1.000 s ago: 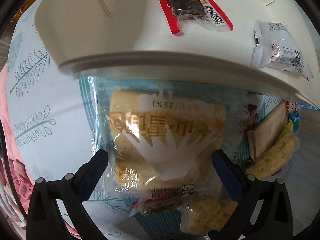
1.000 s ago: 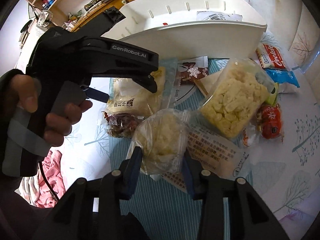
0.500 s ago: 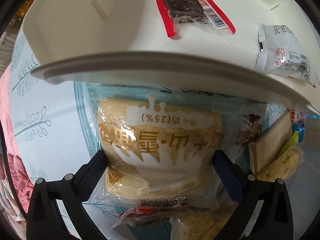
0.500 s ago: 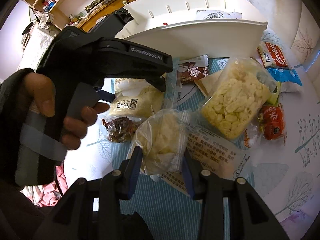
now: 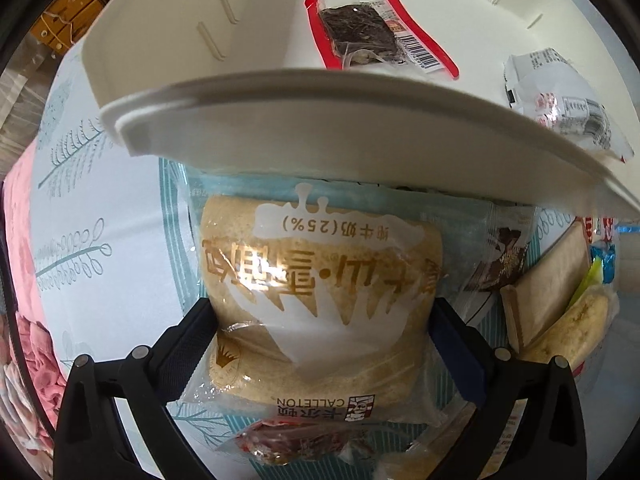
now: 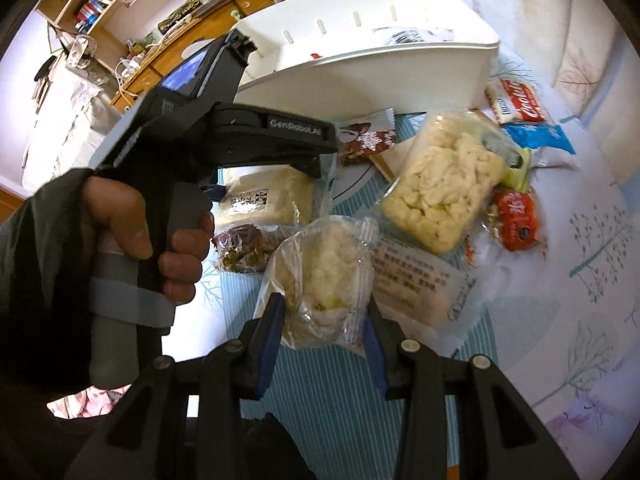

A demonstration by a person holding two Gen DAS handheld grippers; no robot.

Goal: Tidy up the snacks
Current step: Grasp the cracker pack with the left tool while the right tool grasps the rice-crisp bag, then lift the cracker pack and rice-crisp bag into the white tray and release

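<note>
- I judge this to be the pick-up step, with both tools on a packet at once and neither packet lifted clear of the cloth as far as I can tell.
- My left gripper (image 5: 324,340) has its jaws set wide on either flank of the bread packet (image 5: 320,292), the pads touching the wrapper; it looks clamped, though whether it is squeezing firmly I cannot say.
- That bread packet lies just on the near side of the white bin (image 5: 320,120), its far edge tucked under the bin's overhanging rim.
- My right gripper (image 6: 324,332) is closed on the near end of a small clear bag of pale puffed snack (image 6: 320,268), the film bunched between the pads.
- Inside the bin I see two things already put away: a red-edged dark bar (image 5: 368,32) near the middle and a white wrapped packet (image 5: 560,104) at the right.
- Left loose on the tablecloth (image 6: 580,280) are a large bag of pale pieces (image 6: 444,184), a red round sweet (image 6: 516,220), a red biscuit packet (image 6: 516,100) and a dark dried-fruit packet (image 6: 240,248).
- The next move, I reckon, calls for raising the bread straight up first, since the rim overhangs it, then carrying it far over the wall and letting go above bare bin floor.
- The right bag should follow once the left tool is out of the way; the film is slack, so I would lift slowly.
</note>
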